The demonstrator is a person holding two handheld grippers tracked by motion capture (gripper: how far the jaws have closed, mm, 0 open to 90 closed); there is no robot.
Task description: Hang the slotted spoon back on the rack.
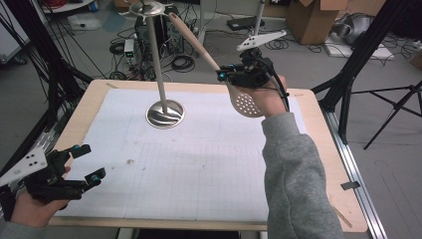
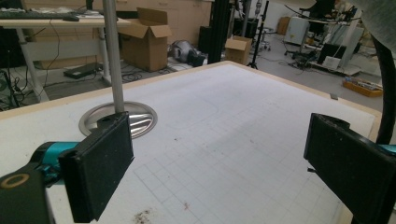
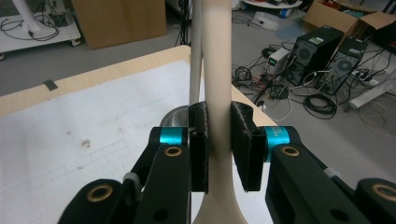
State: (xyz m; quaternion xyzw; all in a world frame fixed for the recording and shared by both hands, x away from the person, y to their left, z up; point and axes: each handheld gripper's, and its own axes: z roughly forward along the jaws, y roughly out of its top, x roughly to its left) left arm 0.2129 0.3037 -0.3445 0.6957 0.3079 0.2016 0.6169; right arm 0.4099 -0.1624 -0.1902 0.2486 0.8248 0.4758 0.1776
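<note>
A beige slotted spoon (image 1: 214,64) is held up in the air over the table's far right. Its perforated bowl hangs low and its handle slants up toward the top of a metal stand (image 1: 158,59). My right gripper (image 1: 223,72) is shut on the handle just above the bowl. In the right gripper view the handle (image 3: 218,70) rises straight up between my right gripper (image 3: 218,144) pads. The stand has a round steel base (image 1: 165,114) and hooks at its top (image 1: 147,8). My left gripper (image 1: 88,162) rests open at the near left corner; its jaws (image 2: 224,163) stand wide apart with nothing between them.
A white gridded mat (image 1: 189,154) covers the wooden table (image 1: 323,149). Black tripod legs and cables stand on the floor to the left and right. Cardboard boxes (image 1: 311,17) and computer cases lie beyond the far edge.
</note>
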